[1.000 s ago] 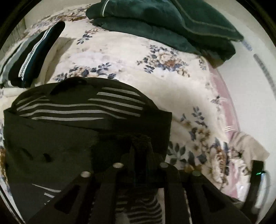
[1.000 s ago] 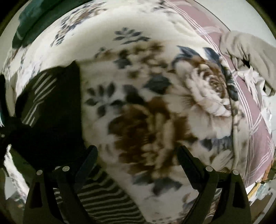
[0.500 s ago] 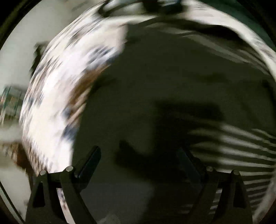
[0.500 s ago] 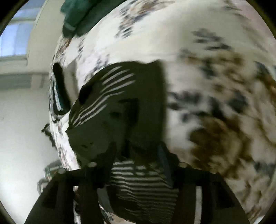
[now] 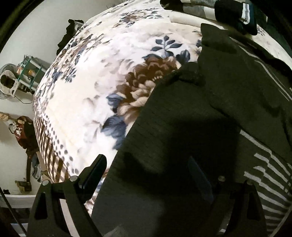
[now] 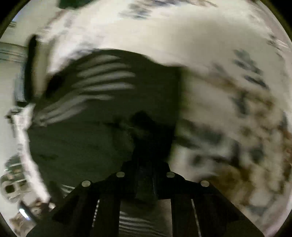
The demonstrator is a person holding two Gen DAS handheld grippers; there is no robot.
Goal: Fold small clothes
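Note:
A dark green garment with white stripes lies partly folded on a floral blanket. My left gripper is open and empty, its fingers spread above the garment's left edge. In the blurred right wrist view the same garment fills the left half. My right gripper is shut on a fold of the garment at its right edge.
Folded striped clothes lie at the blanket's far edge in the left wrist view. The bed's edge drops to a white floor with a shelf and a bag at the left.
My left gripper let go of the garment, opened and swung to its left edge. My right gripper moved onto the garment's right edge and shut on it.

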